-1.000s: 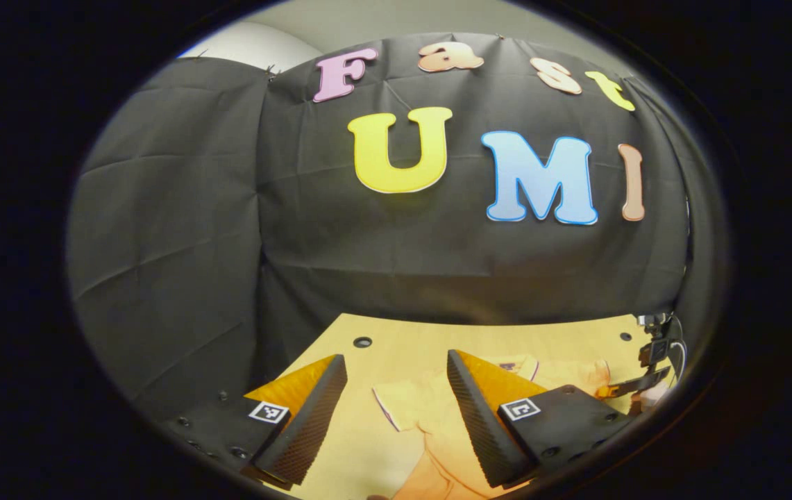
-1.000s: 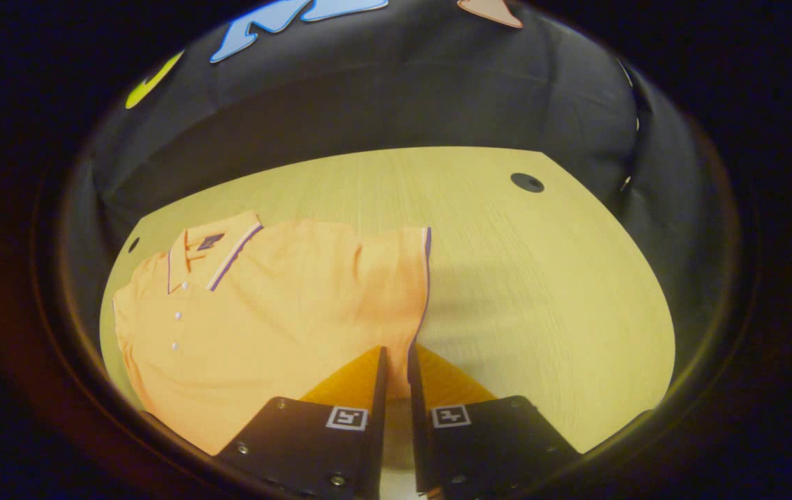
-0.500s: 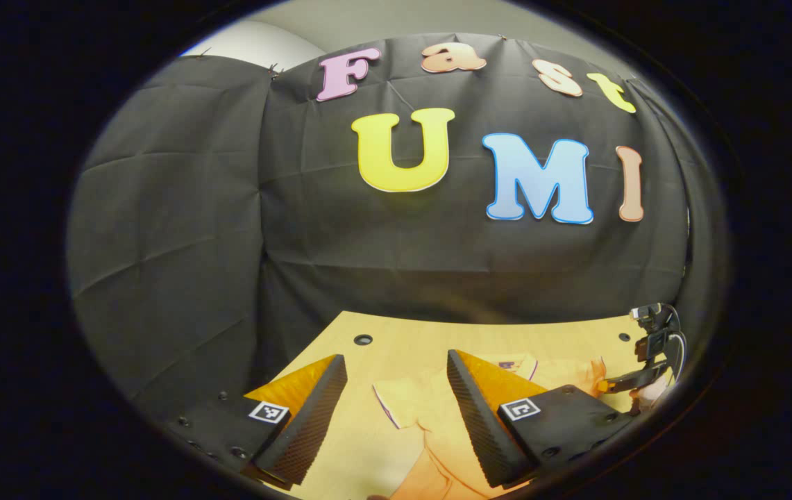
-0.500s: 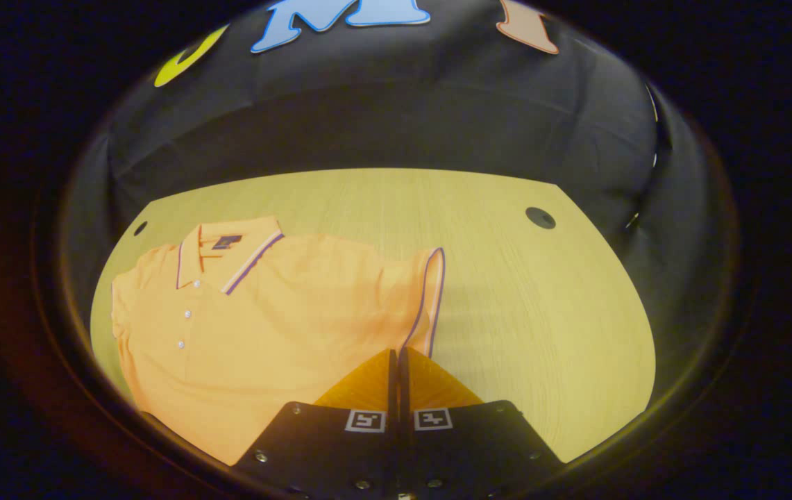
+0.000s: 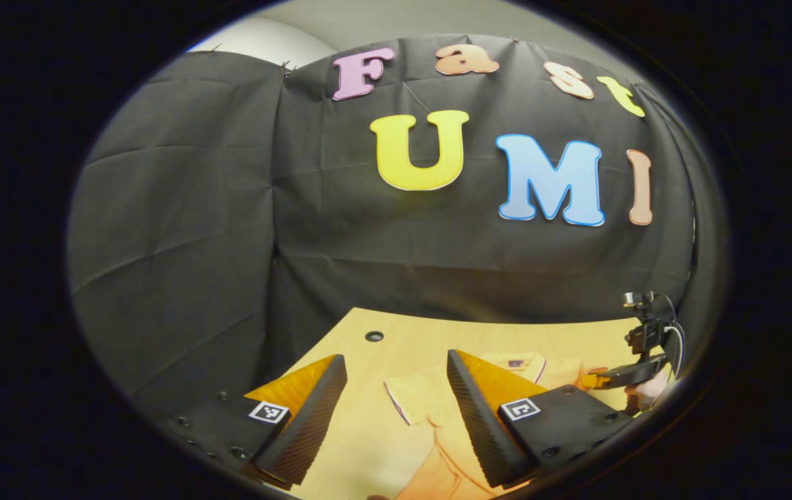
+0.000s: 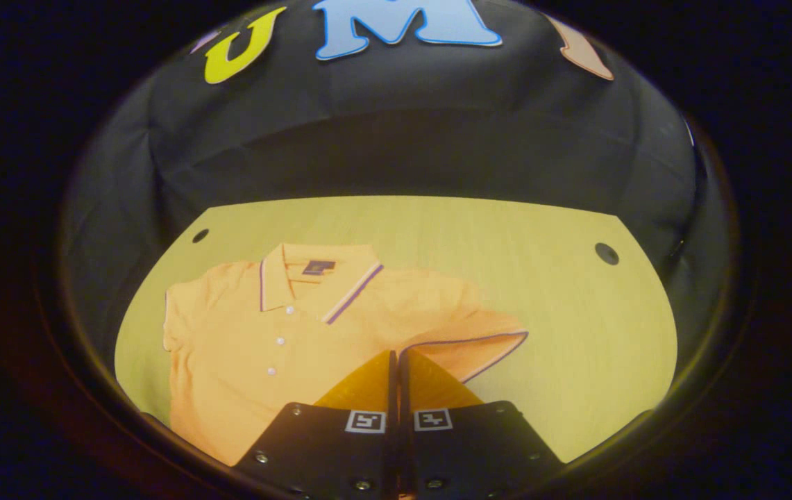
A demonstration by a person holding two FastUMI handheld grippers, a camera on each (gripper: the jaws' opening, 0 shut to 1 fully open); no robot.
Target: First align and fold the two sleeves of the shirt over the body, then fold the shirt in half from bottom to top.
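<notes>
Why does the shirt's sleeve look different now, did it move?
Yes. In the right gripper view the right gripper, shut on the sleeve, has lifted it off the table and swung its trimmed edge from running toward the wall to lying sideways.

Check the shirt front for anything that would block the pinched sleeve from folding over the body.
Nothing visible blocks it. The right hand-held gripper is shut on the sleeve, and the shirt body beside it lies flat and bare on the table.
</notes>
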